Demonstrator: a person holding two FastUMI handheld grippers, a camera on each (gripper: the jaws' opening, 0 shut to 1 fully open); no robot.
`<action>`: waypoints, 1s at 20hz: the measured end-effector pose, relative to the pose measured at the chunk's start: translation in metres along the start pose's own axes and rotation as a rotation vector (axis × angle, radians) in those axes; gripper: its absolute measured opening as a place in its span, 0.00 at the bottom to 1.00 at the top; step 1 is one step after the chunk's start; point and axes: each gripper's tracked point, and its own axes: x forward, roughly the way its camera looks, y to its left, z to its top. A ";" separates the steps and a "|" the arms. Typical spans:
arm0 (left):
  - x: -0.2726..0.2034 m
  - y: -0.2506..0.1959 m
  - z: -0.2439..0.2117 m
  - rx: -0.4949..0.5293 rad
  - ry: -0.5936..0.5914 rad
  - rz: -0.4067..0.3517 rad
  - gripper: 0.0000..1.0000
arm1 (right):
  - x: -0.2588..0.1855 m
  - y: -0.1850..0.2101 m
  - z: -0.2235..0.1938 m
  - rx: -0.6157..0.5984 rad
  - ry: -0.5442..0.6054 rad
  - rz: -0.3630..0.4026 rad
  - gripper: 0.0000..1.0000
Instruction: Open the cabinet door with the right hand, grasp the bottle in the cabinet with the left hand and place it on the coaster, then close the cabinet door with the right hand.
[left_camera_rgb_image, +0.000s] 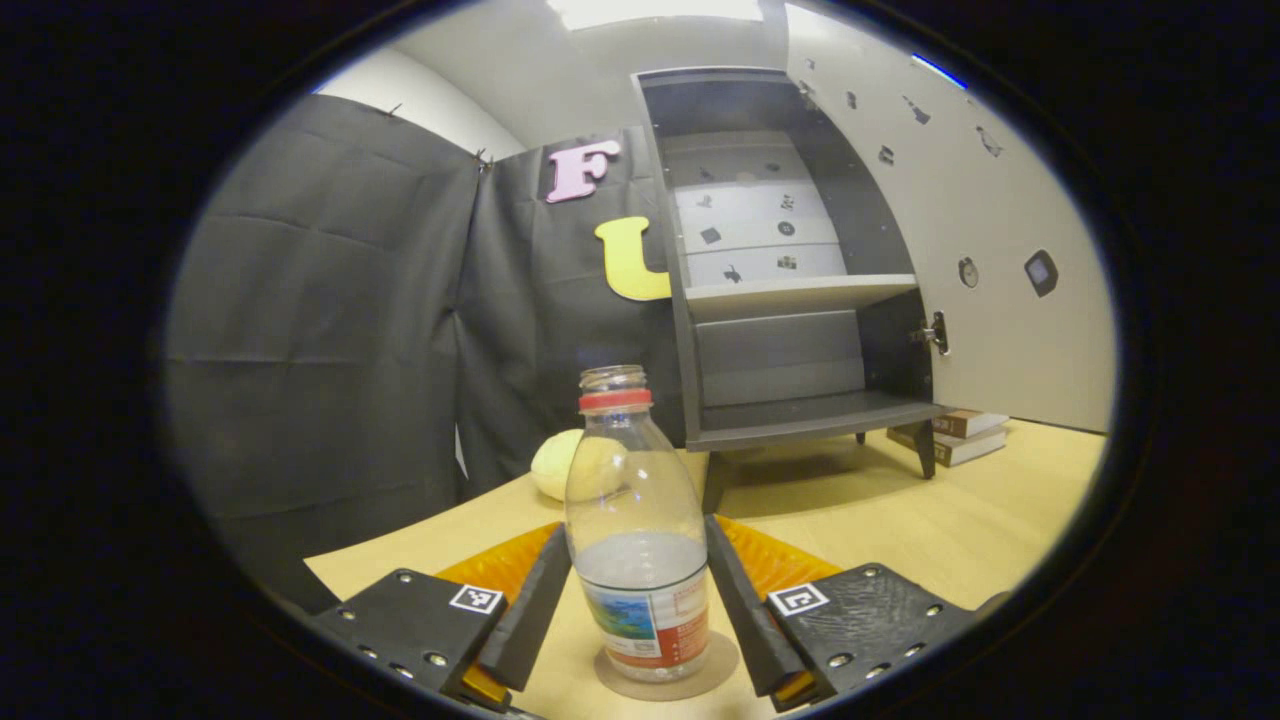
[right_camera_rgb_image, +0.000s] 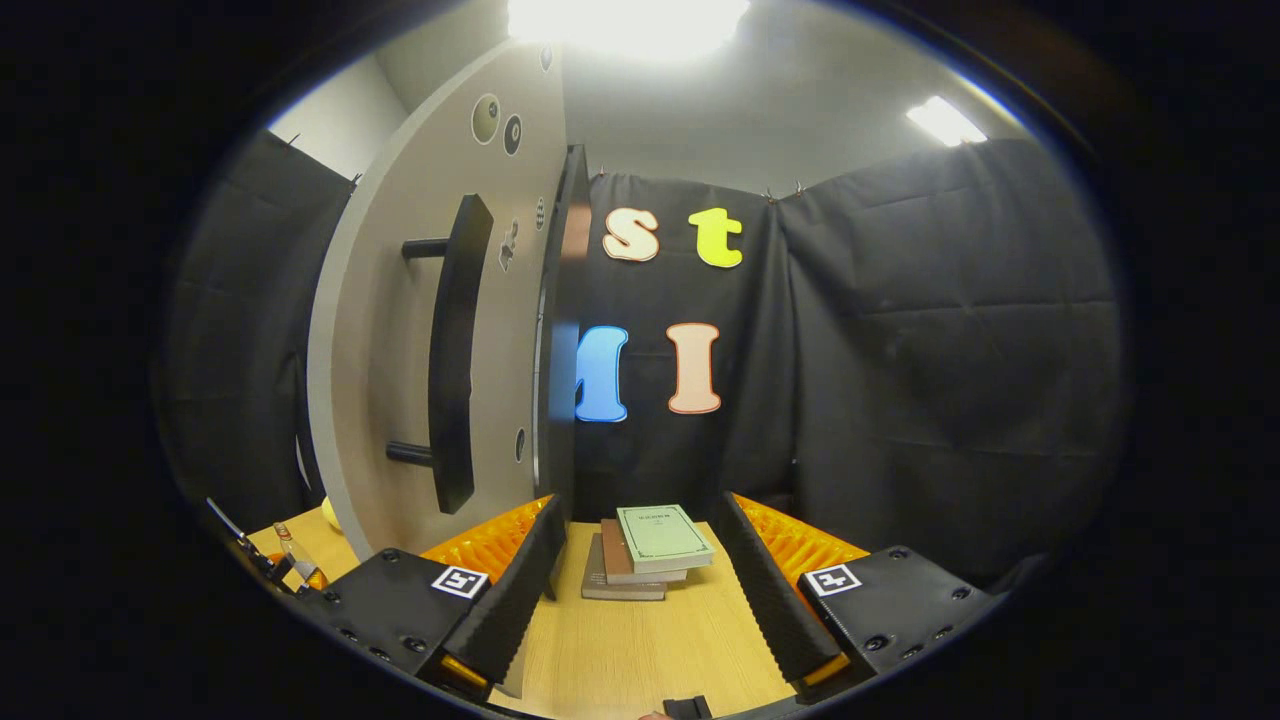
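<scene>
A clear plastic bottle (left_camera_rgb_image: 637, 530) with a red neck ring and no cap, holding a little water, stands upright on a round brown coaster (left_camera_rgb_image: 720, 668) on the wooden table. My left gripper (left_camera_rgb_image: 638, 528) is shut on it, one finger against each side. Behind it the dark cabinet (left_camera_rgb_image: 800, 290) stands with its pale door (left_camera_rgb_image: 960, 200) swung wide to the right. In the right gripper view the door (right_camera_rgb_image: 390, 330) with its black bar handle (right_camera_rgb_image: 455, 370) rises just left of my right gripper (right_camera_rgb_image: 640, 520), which is open and holds nothing. The bottle (right_camera_rgb_image: 290, 555) shows small at the lower left.
A pale yellow round object (left_camera_rgb_image: 555, 465) lies on the table behind the bottle. A stack of books (left_camera_rgb_image: 955, 432) rests beside the cabinet's foot, and these books (right_camera_rgb_image: 645, 550) lie ahead between my right fingers. Black cloth walls close the booth.
</scene>
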 end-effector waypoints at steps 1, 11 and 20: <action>-0.001 0.002 0.002 -0.004 0.003 0.007 0.81 | 0.000 -0.001 0.000 -0.004 -0.001 0.000 0.99; -0.020 0.007 0.075 0.018 -0.048 0.042 0.78 | 0.000 -0.006 0.007 0.032 -0.017 0.011 0.99; -0.074 0.014 0.187 0.024 -0.087 0.046 0.81 | 0.003 -0.017 0.042 0.124 -0.031 0.022 0.99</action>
